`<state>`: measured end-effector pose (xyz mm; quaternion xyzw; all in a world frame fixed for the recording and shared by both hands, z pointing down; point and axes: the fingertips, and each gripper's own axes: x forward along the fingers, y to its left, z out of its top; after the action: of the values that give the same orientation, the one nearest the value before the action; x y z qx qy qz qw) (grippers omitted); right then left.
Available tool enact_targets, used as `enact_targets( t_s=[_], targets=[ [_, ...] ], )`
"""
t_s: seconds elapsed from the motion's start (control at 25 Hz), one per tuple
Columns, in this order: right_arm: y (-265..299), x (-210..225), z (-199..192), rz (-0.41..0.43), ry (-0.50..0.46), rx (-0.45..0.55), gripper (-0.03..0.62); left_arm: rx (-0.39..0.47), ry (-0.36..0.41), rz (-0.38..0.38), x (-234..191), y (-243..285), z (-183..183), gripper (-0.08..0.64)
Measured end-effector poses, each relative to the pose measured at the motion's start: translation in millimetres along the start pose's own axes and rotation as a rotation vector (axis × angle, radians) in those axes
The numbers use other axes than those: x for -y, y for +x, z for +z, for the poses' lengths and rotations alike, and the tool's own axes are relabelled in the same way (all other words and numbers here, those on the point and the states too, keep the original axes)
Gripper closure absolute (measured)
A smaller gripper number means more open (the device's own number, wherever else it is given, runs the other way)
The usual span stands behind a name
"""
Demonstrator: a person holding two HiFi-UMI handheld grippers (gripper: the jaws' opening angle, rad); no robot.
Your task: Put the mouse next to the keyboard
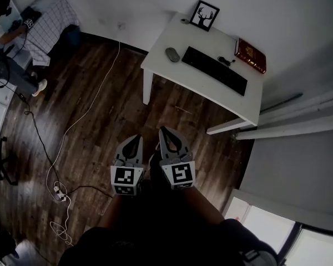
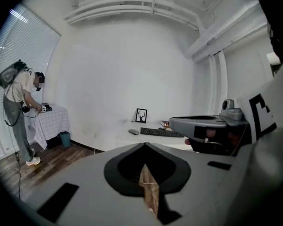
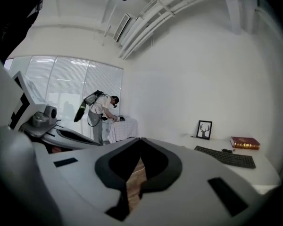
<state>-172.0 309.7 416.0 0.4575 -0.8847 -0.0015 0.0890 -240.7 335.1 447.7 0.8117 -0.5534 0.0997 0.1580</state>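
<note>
A dark grey mouse (image 1: 172, 54) lies on the white table (image 1: 172, 75), just off the left end of the black keyboard (image 1: 214, 70). The left gripper view shows the mouse (image 2: 133, 132) and the keyboard (image 2: 162, 133) small and far ahead. From the right gripper view only the keyboard (image 3: 225, 156) shows. Both grippers hang close to my body over the wooden floor, well short of the table. My left gripper (image 1: 137, 138) (image 2: 144, 145) is shut with nothing in it. My right gripper (image 1: 162, 129) (image 3: 140, 139) is shut and empty too.
A framed deer picture (image 1: 205, 15) and a red book (image 1: 250, 55) stand at the table's back. White cables and a power strip (image 1: 60, 193) trail over the floor at the left. A person (image 2: 19, 107) works at a checked-cloth table (image 1: 51, 21) in the far left corner.
</note>
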Motion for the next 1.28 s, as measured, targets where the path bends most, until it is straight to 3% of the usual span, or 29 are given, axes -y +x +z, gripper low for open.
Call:
enact_targets(
  t_s=[0.2, 0.48, 0.84, 1.08, 1.28],
  targets=[
    [74.8, 22.7, 9.5, 0.059, 0.054, 0.011, 0.571, -0.039, 0.07, 0.052, -37.1, 45.6, 21.1, 0.558],
    [153.7, 59.0, 30.3, 0.132, 0.058, 0.013, 0.571, -0.042, 0.052, 0.098, -80.6, 112.8, 69.4, 0.558],
    [198.5, 145.6, 1.2, 0.064, 0.116, -0.071, 0.571, -0.139, 0.029, 0.021, -66.9, 203.4, 69.1, 0.558],
    [226.5, 176.8, -19.8, -0.003, 0.145, -0.152, 0.571, -0.206, 0.003, -0.024, -90.5, 248.7, 61.2, 0.557],
    [266.0, 198.8, -43.5, -0.018, 0.095, -0.224, 0.571, -0.25, 0.041, -0.136, -108.4, 313.3, 68.1, 0.557]
  ],
)
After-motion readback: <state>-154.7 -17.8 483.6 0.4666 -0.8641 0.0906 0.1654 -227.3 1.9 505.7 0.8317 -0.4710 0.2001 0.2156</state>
